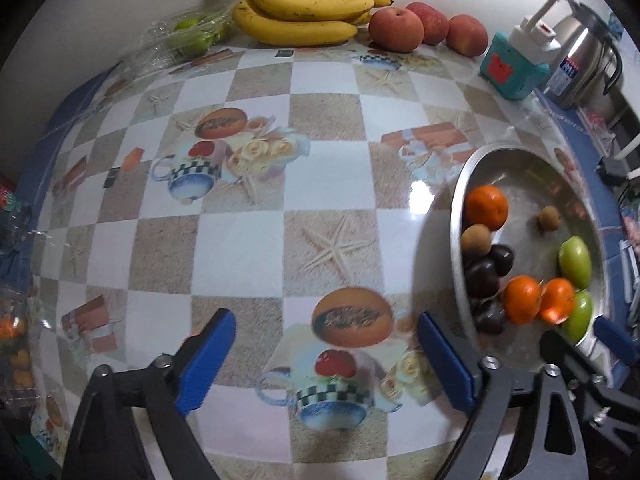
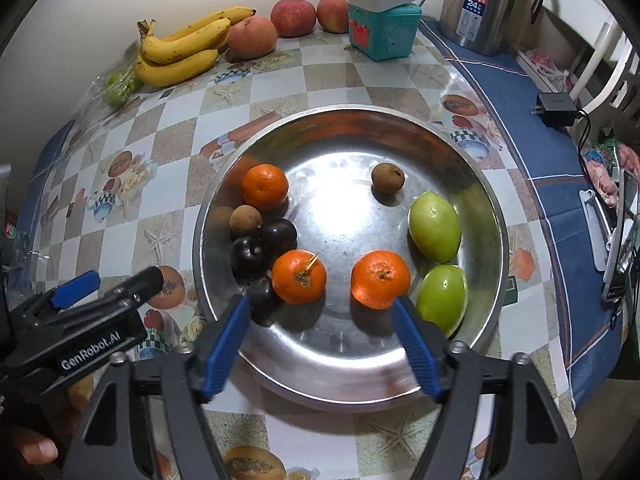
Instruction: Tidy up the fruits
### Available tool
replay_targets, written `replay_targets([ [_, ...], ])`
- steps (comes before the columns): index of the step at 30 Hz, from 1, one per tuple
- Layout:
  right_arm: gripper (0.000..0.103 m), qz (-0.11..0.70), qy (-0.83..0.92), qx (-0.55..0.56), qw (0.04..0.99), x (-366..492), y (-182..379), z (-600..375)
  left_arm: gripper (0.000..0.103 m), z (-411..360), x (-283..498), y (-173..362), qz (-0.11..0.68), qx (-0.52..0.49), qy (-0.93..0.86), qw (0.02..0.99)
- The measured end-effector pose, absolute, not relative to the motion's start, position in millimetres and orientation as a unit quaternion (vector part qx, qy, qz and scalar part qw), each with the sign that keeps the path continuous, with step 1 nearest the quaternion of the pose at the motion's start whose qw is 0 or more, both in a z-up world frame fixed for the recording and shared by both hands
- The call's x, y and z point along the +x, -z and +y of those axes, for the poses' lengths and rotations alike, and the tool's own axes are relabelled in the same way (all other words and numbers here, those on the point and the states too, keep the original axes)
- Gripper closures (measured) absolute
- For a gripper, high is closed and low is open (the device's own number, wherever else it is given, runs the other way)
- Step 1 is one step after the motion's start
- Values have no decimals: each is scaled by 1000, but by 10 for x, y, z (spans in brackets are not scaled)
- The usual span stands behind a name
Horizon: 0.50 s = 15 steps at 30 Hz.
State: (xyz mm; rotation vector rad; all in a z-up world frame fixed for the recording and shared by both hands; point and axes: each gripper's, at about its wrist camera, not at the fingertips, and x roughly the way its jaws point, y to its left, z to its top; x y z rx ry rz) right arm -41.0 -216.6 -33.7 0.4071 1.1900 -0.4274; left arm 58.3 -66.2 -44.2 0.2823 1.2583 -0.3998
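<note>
A steel bowl holds three oranges, two green fruits, dark plums and two brown longans. My right gripper hangs open over the bowl's near side. Two oranges lie just past its fingertips, and the pads press on neither. My left gripper is open over the bare tablecloth left of the bowl, with nothing between its fingers. Bananas, apples and a green fruit in clear plastic lie along the far wall.
A teal box topped by a white power strip and a steel thermos stand at the back right. A black charger and clutter sit beyond the table's blue right edge. A clear bag with fruit lies at the left edge.
</note>
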Motion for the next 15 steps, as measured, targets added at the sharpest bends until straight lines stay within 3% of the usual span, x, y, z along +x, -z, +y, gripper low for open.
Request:
replay_targets([
  [5,16,544,199,186,794,-486,329,-2141,3,-620,492,465,580,151,172,782],
  [8,6,542,199,183,796,-525,340,-2121,3,-587,465,474,583,155,160,782],
  [15,6,529,195,179,806,-605,297,-2058,3,-483,342,382,561,175,135,798],
])
